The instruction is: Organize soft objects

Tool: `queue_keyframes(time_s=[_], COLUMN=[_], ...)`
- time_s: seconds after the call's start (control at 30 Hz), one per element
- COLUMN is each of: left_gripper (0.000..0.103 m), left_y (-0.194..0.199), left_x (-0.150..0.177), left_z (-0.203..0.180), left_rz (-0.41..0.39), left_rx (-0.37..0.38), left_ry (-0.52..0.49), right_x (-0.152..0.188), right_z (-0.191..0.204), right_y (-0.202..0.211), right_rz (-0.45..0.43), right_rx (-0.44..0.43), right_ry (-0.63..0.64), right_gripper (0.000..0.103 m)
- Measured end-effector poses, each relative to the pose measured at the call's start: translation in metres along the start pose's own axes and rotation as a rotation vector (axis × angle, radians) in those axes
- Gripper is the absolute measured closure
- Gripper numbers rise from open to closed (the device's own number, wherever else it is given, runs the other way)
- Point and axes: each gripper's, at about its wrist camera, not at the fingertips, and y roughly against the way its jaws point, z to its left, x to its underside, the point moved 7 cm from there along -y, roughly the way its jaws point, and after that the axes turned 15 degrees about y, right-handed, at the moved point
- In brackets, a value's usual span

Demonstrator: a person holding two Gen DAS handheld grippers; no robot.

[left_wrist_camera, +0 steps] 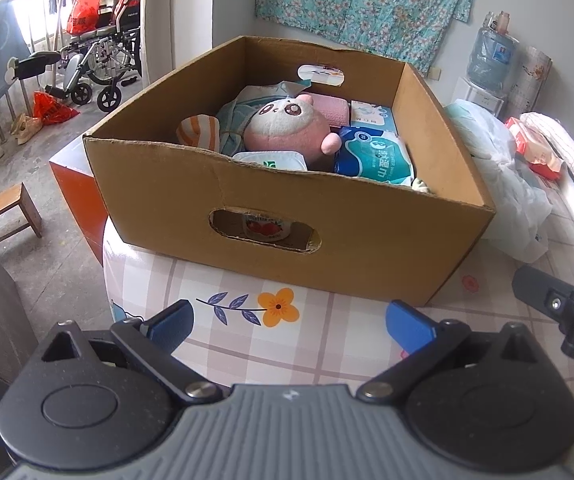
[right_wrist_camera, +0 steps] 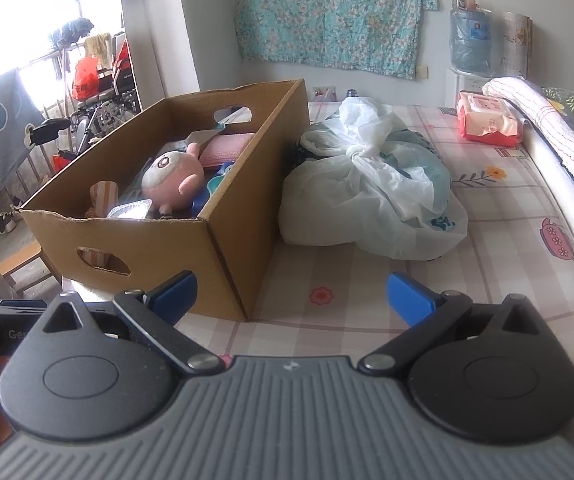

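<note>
- Now my left gripper (left_wrist_camera: 289, 322) hovers low over the checked bedsheet (left_wrist_camera: 327, 344), fingers spread wide, nothing between them.
- Straight ahead sits the cardboard box (left_wrist_camera: 367, 236), resting on the sheet.
- Inside it, the pink plush toy (left_wrist_camera: 283, 124) lies on top, with a blue wipes pack (left_wrist_camera: 375, 156) touching its right side and a striped orange cloth (left_wrist_camera: 199, 130) to its left.
- My right gripper (right_wrist_camera: 291, 292) is also splayed open and empty, just off the box's near corner.
- Beside the box, a knotted white plastic bag (right_wrist_camera: 367, 184) slumps on the sheet.
- Farther back, a red wipes pack (right_wrist_camera: 487, 124) lies near the folded blanket (right_wrist_camera: 543, 120).
</note>
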Motion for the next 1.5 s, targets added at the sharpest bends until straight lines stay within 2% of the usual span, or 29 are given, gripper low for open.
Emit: queue_keyframes(time_s=[0.53, 1.5], left_gripper=[0.0, 0.0], left_y=[0.001, 0.0], left_x=[-0.002, -0.011], left_z=[0.0, 0.001], left_rz=[-0.009, -0.009], left_rx=[-0.036, -0.039], left_ry=[-0.035, -0.044], right_x=[-0.001, -0.003], right_z=[0.008, 0.007], right_y=[0.001, -0.004], right_rz=[0.026, 0.042], right_rx=[-0.008, -0.008], right_ry=[0.031, 0.03], right_gripper=[0.001, 0.001])
